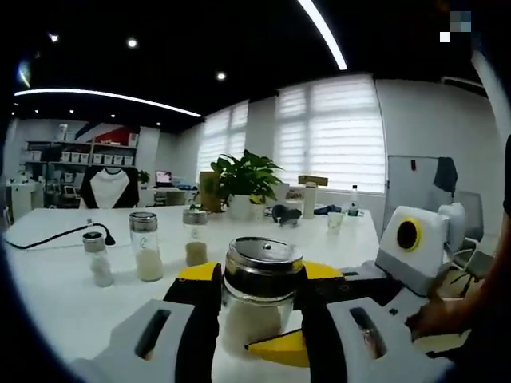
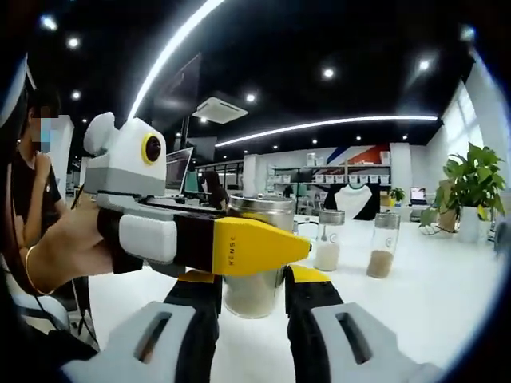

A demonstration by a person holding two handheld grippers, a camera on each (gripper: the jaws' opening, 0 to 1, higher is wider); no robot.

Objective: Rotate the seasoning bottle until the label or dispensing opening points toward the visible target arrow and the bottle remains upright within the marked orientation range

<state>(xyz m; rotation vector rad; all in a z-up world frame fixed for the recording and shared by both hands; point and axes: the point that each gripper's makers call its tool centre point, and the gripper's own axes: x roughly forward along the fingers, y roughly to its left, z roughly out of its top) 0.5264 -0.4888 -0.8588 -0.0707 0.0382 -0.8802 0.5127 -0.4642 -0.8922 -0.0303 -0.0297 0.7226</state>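
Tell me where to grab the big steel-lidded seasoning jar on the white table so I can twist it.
Grip the seasoning jar on its glass body, below the steel lid. It stands upright and round, so come in level from the side, as both hand-held grippers seem to be doing; that likely keeps it upright.

text: small dark print, unreadable | on: left tool's yellow jaw [image 2: 247,246]

White table [image 1: 48,311], steel-lidded seasoning bottle [image 1: 259,291] standing upright on it, three smaller shakers [image 1: 147,246] beyond the bottle, black cable [image 1: 60,235] and potted plant [image 1: 243,183] farther back.
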